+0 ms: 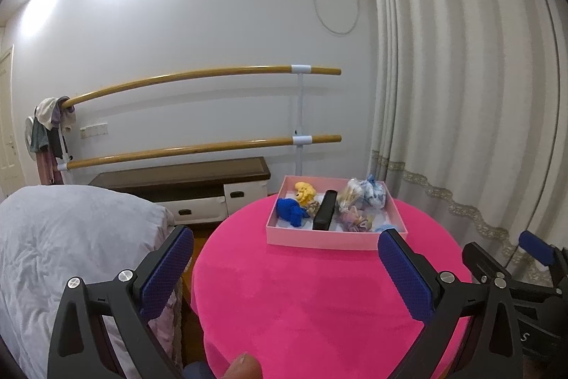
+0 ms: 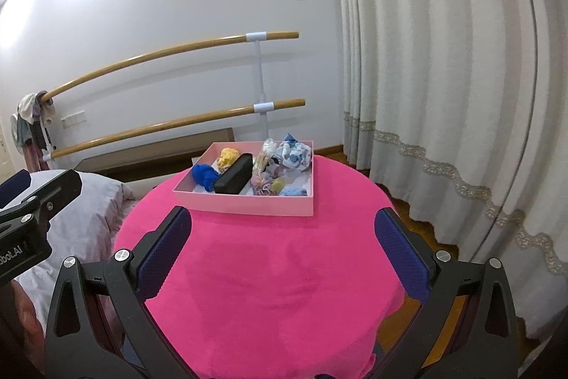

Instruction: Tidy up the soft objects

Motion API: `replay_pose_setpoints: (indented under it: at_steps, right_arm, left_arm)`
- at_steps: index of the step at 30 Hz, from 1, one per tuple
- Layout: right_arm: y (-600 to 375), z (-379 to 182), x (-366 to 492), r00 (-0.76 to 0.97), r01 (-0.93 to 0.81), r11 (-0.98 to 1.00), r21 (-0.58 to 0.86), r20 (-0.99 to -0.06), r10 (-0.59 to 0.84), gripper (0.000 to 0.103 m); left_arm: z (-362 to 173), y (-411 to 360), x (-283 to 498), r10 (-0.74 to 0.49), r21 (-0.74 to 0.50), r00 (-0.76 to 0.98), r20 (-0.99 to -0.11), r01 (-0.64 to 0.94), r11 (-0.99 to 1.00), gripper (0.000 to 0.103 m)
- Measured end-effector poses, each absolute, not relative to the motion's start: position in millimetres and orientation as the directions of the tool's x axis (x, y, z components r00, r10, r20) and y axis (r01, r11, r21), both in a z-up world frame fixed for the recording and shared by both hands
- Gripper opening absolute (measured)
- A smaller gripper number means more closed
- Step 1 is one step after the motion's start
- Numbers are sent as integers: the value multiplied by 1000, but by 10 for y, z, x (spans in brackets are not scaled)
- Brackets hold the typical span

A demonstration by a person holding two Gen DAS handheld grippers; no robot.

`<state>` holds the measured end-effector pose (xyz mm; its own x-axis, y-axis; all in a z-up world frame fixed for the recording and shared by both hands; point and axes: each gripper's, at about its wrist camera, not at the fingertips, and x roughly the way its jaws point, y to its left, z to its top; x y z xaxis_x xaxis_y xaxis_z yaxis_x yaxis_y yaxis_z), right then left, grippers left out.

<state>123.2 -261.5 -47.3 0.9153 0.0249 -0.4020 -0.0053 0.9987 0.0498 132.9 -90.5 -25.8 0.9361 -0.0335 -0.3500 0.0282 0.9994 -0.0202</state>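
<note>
With both the left gripper (image 1: 285, 258) and right gripper (image 2: 284, 238) spread wide and empty, advance toward the pink box (image 2: 248, 203) ahead; descend vertically onto one soft item.

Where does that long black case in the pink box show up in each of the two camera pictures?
Left wrist view: the black case lies right of centre, in the middle of the pink box, between the blue soft toy and a bagged bundle.
Right wrist view: the black case lies left of centre, again just right of the blue soft toy.
Shared landmark: the round pink table under the box.
</note>
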Motion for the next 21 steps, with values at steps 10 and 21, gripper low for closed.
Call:
replay_pose_setpoints:
  at_steps: [10,21]
  right_arm:
    - [-2625,-468,1228,915,-3,999,52,-403,24,103]
    - [-2630,-461,1228,917,-1,999,49,-398,20,103]
  left_arm:
    - [-270,-946,1343,-60,-29,936,-347,54,998,103]
    - [-289,-989,1311,-72,-31,938,-338,65,997,103]
